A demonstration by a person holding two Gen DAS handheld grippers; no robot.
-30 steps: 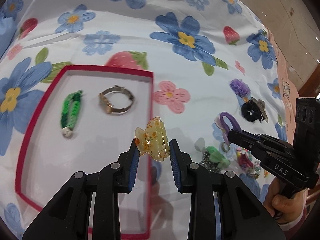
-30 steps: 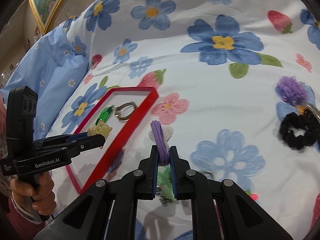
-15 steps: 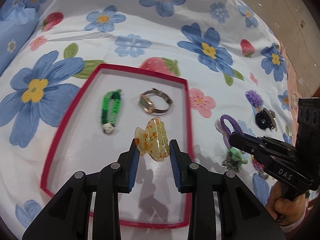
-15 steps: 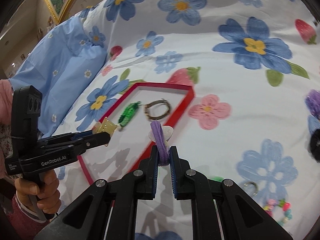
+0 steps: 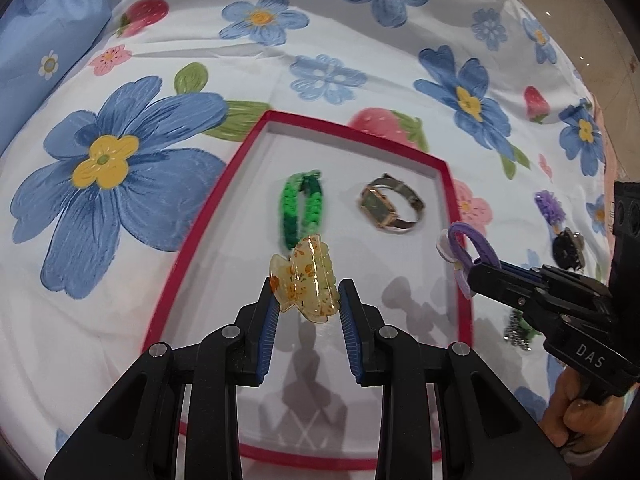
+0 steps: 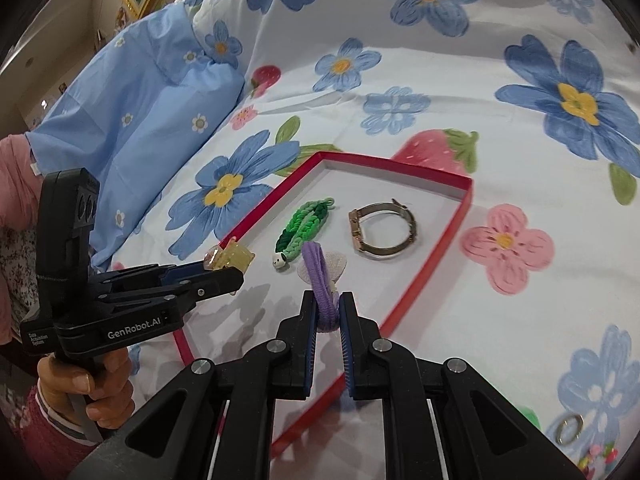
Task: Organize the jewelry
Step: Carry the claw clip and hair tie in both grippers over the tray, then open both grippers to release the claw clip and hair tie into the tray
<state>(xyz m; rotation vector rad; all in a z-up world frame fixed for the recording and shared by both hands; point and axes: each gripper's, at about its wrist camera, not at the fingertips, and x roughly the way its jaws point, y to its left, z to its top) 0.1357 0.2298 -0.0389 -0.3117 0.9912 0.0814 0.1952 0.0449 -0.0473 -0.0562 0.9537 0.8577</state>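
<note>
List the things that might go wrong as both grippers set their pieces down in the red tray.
1. The translucent yellow claw clip in the left gripper hangs just over the green braided bracelet; released here, it may land on it.
2. The right gripper pinches only the end of the purple hair tie, near the red-rimmed tray's right edge; it could fall outside or on the rim.
3. Both grippers crowd the tray and might bump each other or the gold wristwatch.
</note>
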